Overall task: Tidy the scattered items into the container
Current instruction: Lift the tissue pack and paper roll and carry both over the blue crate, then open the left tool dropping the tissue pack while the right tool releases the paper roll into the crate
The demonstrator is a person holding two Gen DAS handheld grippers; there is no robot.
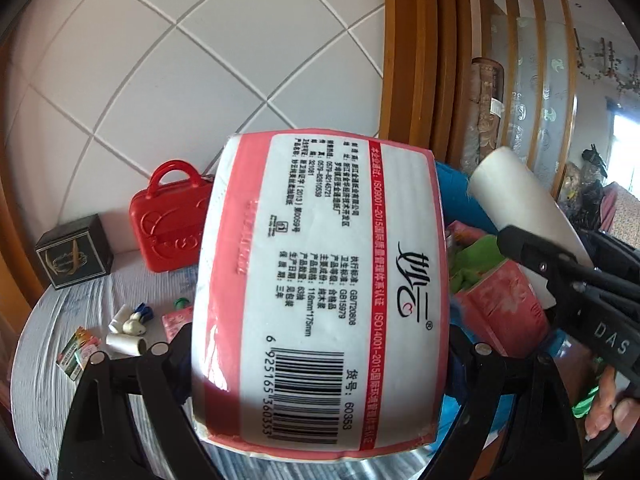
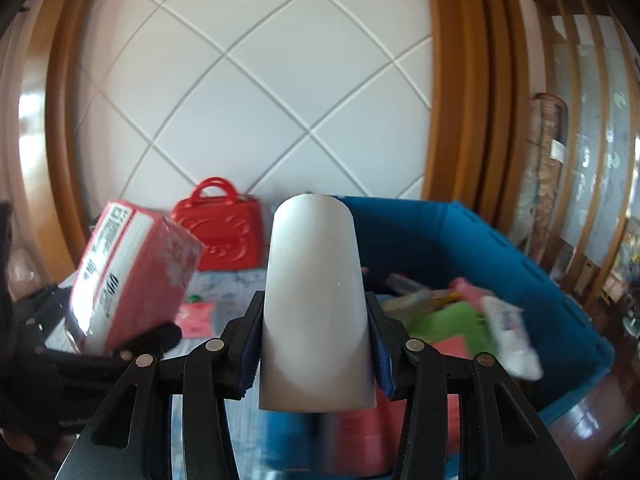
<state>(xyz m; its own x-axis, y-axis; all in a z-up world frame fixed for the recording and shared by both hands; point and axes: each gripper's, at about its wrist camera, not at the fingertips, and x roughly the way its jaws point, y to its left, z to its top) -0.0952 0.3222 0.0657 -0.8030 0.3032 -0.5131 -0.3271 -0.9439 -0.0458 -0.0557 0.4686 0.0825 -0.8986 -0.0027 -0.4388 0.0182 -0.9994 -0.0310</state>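
My left gripper [image 1: 320,354] is shut on a pink-and-white tissue pack [image 1: 320,272] with a barcode, held up above the table. From the right wrist view the same tissue pack [image 2: 128,276] hangs at the left, beside the container. My right gripper [image 2: 316,346] is shut on a white cylinder [image 2: 316,300], its blue pads pressing both sides. The white cylinder [image 1: 520,204] and the right gripper [image 1: 560,276] show at the right of the left wrist view. The blue container [image 2: 500,248] lies just beyond, holding a green item [image 2: 452,320], pink packs and a white tube [image 2: 512,340].
A red mini suitcase [image 1: 172,220] and a dark box [image 1: 74,252] stand by the tiled wall. On the pale tablecloth [image 1: 48,360] lie a white tube [image 1: 124,342], a small figure [image 1: 136,322], a green-red carton [image 1: 76,354] and a pink packet [image 2: 196,316]. A wooden frame rises at the right.
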